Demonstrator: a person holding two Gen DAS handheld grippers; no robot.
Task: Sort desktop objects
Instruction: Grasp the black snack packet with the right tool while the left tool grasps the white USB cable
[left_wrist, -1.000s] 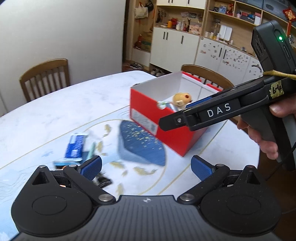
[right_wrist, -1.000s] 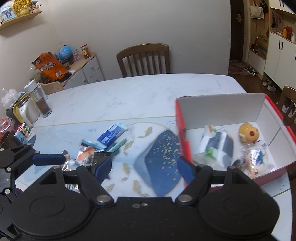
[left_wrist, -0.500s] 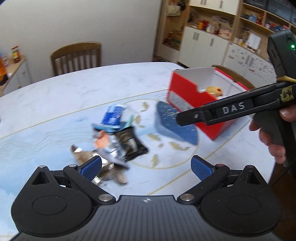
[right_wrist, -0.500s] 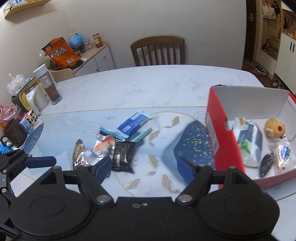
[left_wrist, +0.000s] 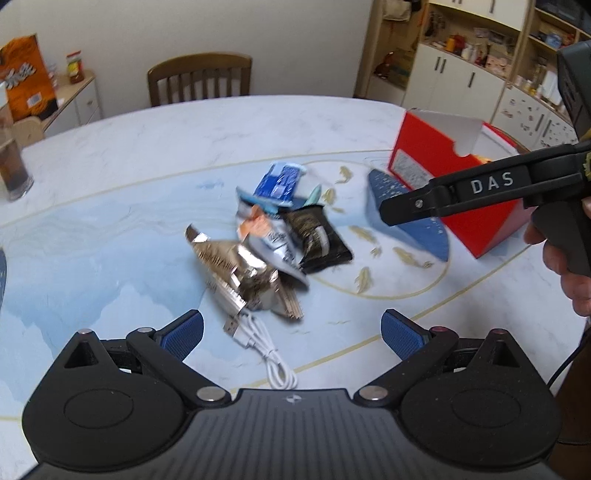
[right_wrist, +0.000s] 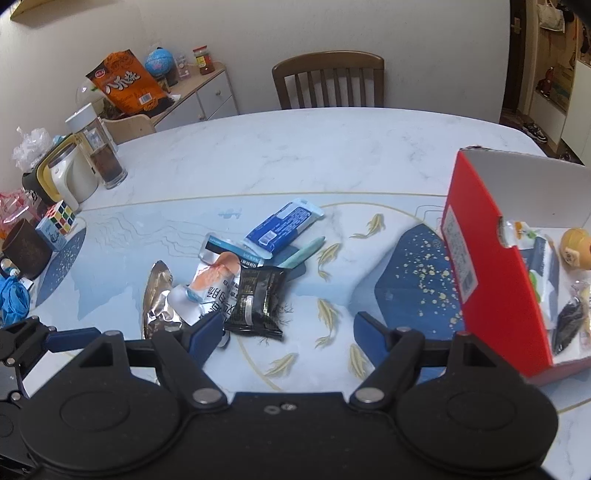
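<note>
A heap of snack wrappers lies mid-table: a blue packet (right_wrist: 282, 226), a black packet (right_wrist: 257, 299), a white-and-orange pouch (right_wrist: 216, 282) and a crumpled foil bag (left_wrist: 236, 273). A white USB cable (left_wrist: 264, 352) curls just in front of the foil bag. My left gripper (left_wrist: 291, 334) hovers open over the cable, empty. My right gripper (right_wrist: 290, 332) is open and empty too, above the black packet's near edge. A red box (right_wrist: 491, 266) at the right holds a yellow toy (right_wrist: 576, 246) and several packets.
A wooden chair (right_wrist: 328, 79) stands behind the table. At the far left sit a glass jar (right_wrist: 99, 147), a kettle (right_wrist: 62, 173), a puzzle cube (right_wrist: 59, 219) and a dark mug (right_wrist: 24, 251). A side cabinet (right_wrist: 199, 98) carries an orange bag.
Both grippers have swung left from the red box toward the wrapper heap and sunk lower. The heap and cable now fill the left wrist view. Both stay open.
</note>
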